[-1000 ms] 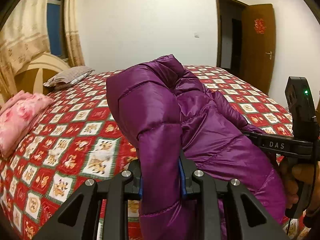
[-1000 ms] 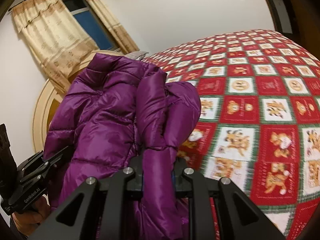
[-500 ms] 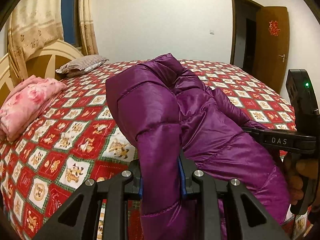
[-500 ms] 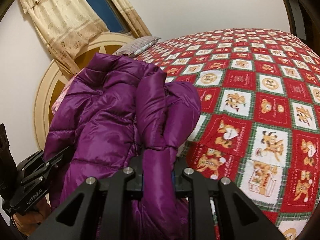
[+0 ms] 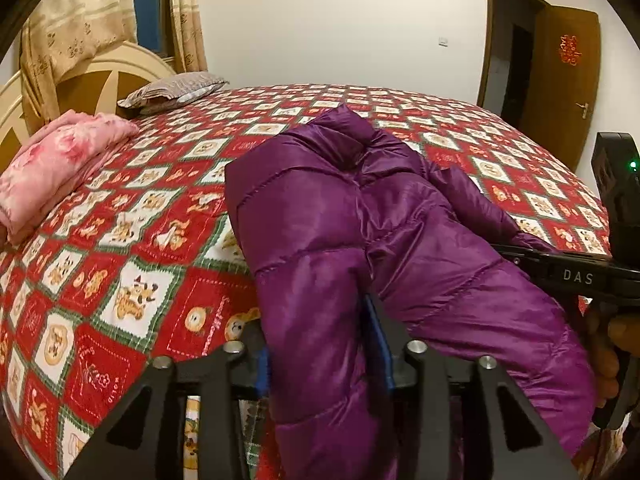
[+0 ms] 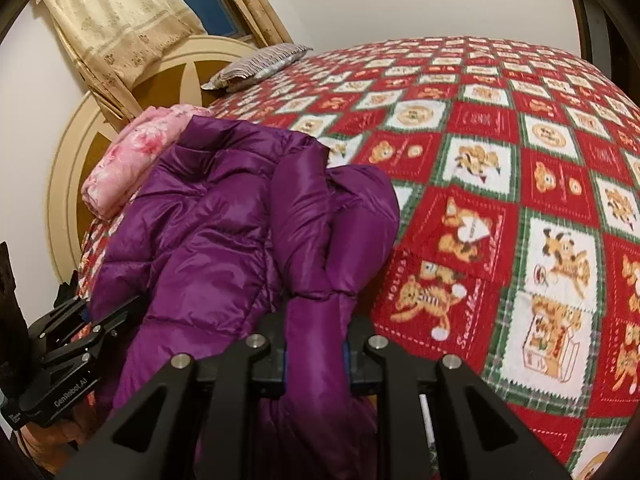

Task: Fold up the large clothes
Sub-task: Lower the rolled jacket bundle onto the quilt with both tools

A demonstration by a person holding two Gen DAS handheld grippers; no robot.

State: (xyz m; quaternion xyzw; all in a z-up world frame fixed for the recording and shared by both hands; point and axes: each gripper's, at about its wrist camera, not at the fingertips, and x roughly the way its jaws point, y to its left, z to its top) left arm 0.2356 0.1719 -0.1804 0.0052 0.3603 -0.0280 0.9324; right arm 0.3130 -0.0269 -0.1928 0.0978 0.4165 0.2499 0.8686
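A purple quilted puffer jacket (image 5: 360,220) lies bunched over the near part of the bed, stretched between my two grippers. My left gripper (image 5: 320,344) is shut on a fold of its edge. My right gripper (image 6: 316,344) is shut on another fold. The jacket also fills the left of the right wrist view (image 6: 224,216). Each gripper shows in the other's view: the right one at the right edge (image 5: 576,276), the left one at the lower left (image 6: 76,328). The fingertips are hidden in the fabric.
The bed has a red, white and green bear-print cover (image 5: 132,272). A folded pink blanket (image 5: 52,168) and a grey pillow (image 5: 172,90) lie by the headboard (image 6: 72,160). A curtained window is behind it, a brown door (image 5: 560,76) at the right.
Both grippers, still shut on the jacket, have moved forward and down over the bed. The jacket now sags lower onto the cover. More of the bed shows in both views.
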